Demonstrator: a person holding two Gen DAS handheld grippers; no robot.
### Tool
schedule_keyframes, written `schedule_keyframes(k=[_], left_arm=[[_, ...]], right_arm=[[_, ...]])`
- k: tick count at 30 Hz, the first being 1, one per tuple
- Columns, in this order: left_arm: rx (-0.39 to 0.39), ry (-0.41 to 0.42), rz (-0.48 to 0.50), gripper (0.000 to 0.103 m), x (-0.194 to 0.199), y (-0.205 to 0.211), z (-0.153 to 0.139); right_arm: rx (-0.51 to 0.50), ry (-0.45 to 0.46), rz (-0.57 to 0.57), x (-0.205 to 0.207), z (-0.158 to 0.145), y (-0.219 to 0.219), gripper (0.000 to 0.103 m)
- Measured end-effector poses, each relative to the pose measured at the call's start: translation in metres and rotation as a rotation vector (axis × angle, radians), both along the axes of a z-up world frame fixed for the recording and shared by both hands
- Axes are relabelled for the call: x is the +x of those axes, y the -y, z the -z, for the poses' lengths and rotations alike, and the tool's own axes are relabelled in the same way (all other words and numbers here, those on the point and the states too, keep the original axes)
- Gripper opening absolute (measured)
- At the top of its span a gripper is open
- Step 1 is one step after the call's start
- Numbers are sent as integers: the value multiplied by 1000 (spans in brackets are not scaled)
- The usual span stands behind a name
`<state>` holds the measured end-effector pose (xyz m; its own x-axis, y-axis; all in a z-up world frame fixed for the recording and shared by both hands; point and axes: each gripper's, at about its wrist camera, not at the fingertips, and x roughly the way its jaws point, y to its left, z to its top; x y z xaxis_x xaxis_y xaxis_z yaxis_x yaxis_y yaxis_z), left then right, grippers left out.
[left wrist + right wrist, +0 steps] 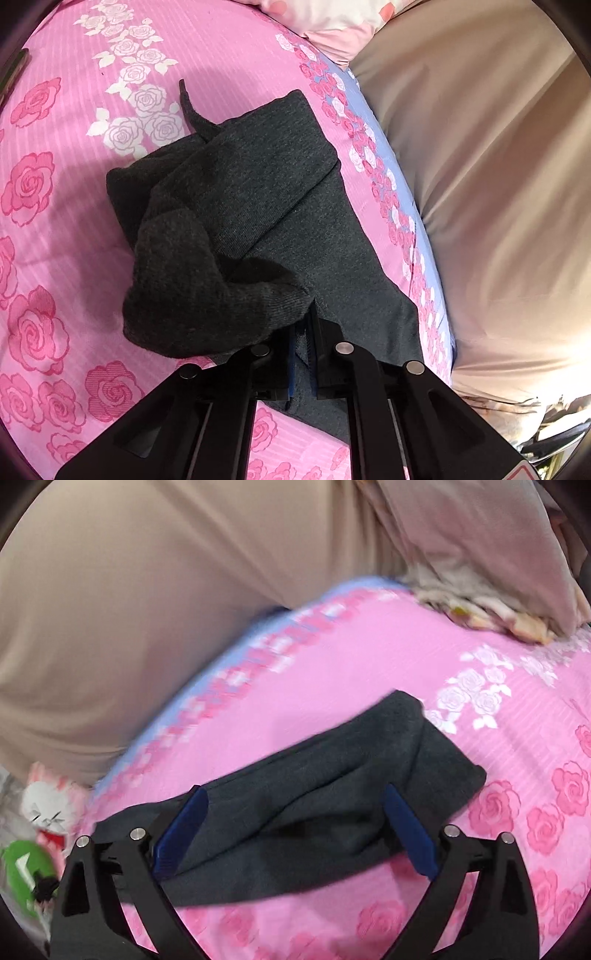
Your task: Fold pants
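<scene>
**While bunched on bed: dark grey pants**

Where folded over in layers, lying on pink rose-print bedsheet (74, 229), near its blue border: pants (236, 206). Pinched at near edge by left gripper (303, 334), jaws clamped on fabric. Straddled by right gripper (293, 823), blue pads wide apart, seemingly not pressing; view blurred. Beyond border: beige cover (480, 184).

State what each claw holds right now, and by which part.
The left claw pinches the dark grey pants at a bunched fold of fabric at their near end. The right claw stands open over them, holding nothing.
</scene>
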<state>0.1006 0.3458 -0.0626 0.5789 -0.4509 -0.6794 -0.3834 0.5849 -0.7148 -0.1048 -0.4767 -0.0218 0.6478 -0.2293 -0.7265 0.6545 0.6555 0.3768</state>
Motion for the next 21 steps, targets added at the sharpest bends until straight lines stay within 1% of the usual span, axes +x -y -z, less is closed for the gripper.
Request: schedule_keyframes(k=[1,2,4,5,8,10,11,12,13,14,15,17,18,19,20,21], left_arm=[[-7,-4,-1,8,0,-1,0],[-8,-9,1,8,1,0,-1],[-3,-12,9,8,2,0,1],[4,-13,17,8,2,0,1],[4,-19,17,8,6,1,4],[12,-18,11,8,8,3,4],[26,-17,12,8,9,5,2],[41,-18,13,8,9,6,1],[40,-21,12,8,10,6,0],[32,-25,9,8,10,5,0],[24,-28,8,8,10,3,0],[15,-33,13,9,11,1,0],[18,-32,18,9,11,1,1],[20,-31,20,9,11,1,1],[22,-27,20,9,11,0,2],[21,-25,18,9,11,0,2]], right_arm=[[-22,-50,58,-3,1,2,80],[-59,-35,115,-11,-6,4,73],[-52,95,105,-24,-21,5,73],[-34,106,80,-23,-27,9,73],[-65,-10,47,1,-28,30,73],[-45,-43,51,18,-20,43,73],[-42,-67,31,27,-13,49,58],[-53,-107,6,34,-7,49,22],[-59,-132,-41,42,-5,47,8],[-64,-99,-63,42,-8,42,7],[-85,-30,-84,34,-21,34,7],[-174,120,-95,2,-53,18,7],[-216,174,-91,-22,-62,12,8],[-237,164,-76,-36,-59,12,9],[-248,116,-62,-42,-52,15,16],[-246,26,-51,-49,-38,18,25]])
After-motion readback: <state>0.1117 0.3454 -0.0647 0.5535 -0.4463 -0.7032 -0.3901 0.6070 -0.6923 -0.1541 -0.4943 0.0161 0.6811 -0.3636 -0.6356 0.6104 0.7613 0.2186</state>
